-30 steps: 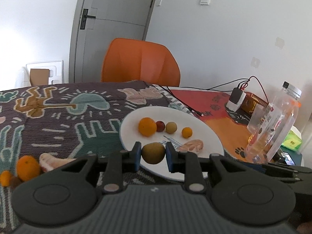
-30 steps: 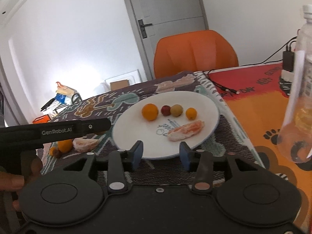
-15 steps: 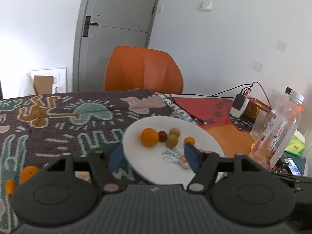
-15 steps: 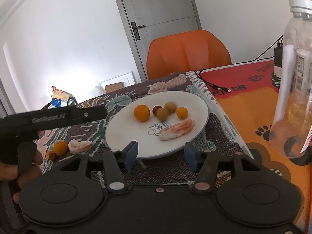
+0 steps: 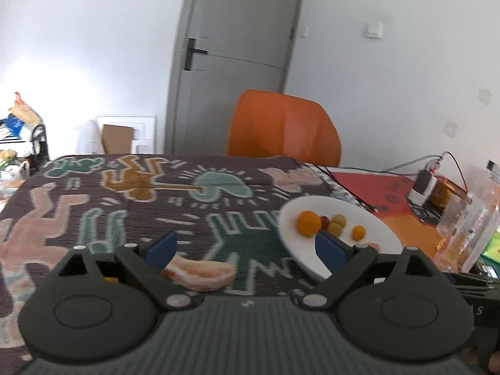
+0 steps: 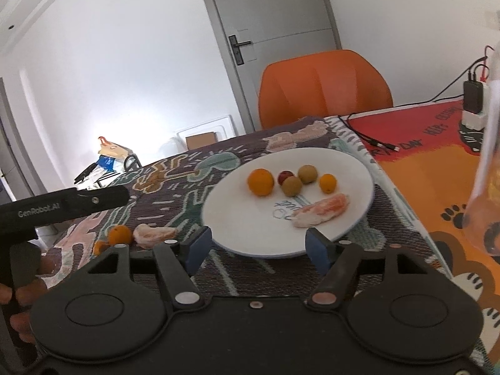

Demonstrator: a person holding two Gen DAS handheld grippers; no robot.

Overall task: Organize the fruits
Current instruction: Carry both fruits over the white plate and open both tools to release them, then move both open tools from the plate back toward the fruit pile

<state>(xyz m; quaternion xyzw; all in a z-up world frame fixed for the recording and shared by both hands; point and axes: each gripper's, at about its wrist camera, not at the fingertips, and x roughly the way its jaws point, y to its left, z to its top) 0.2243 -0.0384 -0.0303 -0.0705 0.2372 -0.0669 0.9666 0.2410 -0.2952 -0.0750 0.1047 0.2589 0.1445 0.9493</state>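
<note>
A white plate (image 6: pixel 350 168) holds an orange (image 6: pixel 260 182), a red fruit (image 6: pixel 285 175), two green-brown fruits (image 6: pixel 292 186), a small orange fruit (image 6: pixel 327 183) and a pomelo slice (image 6: pixel 322 210). A second pomelo slice (image 5: pixel 200 272) lies on the cloth just in front of my open, empty left gripper (image 5: pixel 247 248). It also shows in the right wrist view (image 6: pixel 154 234), beside a small orange (image 6: pixel 119 235) and a tiny orange fruit (image 6: pixel 100 247). My right gripper (image 6: pixel 261 247) is open and empty at the plate's near rim.
A patterned tablecloth (image 5: pixel 140 206) covers the table. A clear plastic bottle (image 5: pixel 468 218) stands right of the plate. A charger with cables (image 5: pixel 423 187) lies at the back right. An orange chair (image 5: pixel 282 125) stands behind the table.
My left gripper let go of the green-brown fruit on the plate, opened wide and swung left to the pomelo slice on the cloth. My right gripper opened wider.
</note>
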